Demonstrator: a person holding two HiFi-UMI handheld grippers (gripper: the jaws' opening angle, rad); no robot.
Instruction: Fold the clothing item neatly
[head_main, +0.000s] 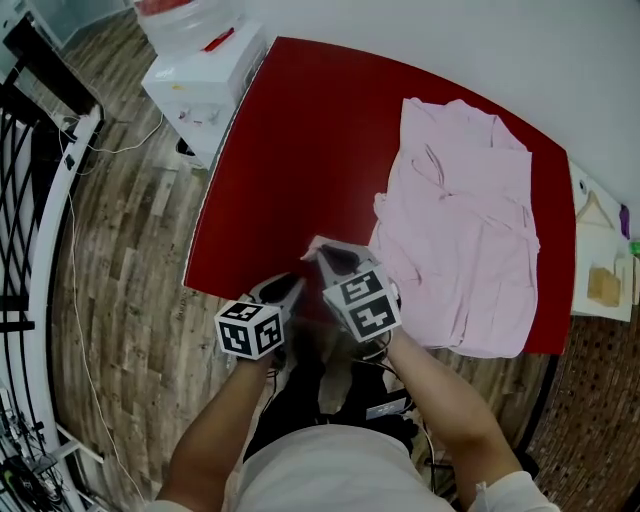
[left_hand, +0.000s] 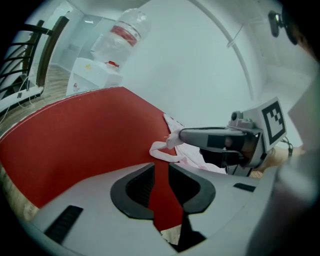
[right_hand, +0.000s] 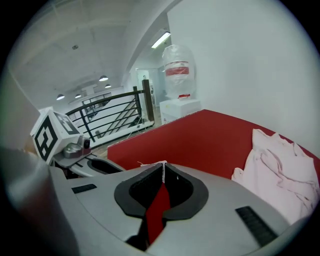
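A pink garment (head_main: 460, 230) lies spread and rumpled over the right part of a red table (head_main: 290, 150) in the head view, running from near the far edge down to the near edge, with one narrow corner drawn out toward the lower centre of the frame. That corner ends at the right hand-held gripper (head_main: 325, 252), which sits low in the middle of the picture just above the near table edge. In the right gripper view its jaws (right_hand: 163, 172) are pressed together, with a thin pale edge of fabric pinched between the tips, while the bulk of the garment (right_hand: 280, 170) lies on the red surface at the right of that frame. The left hand-held gripper (head_main: 290, 288) is just beside it, slightly lower and to the left in the head view. In the left gripper view its jaws (left_hand: 161, 172) stand a little apart, with only the red tabletop showing through the gap and no cloth between them. Ahead of them in that view, a loop of the pink fabric (left_hand: 162, 150) hangs from the tip of the right one (left_hand: 182, 136). A white water dispenser (head_main: 200, 70) stands past the table's upper left corner, on wood-patterned flooring (head_main: 130, 250).
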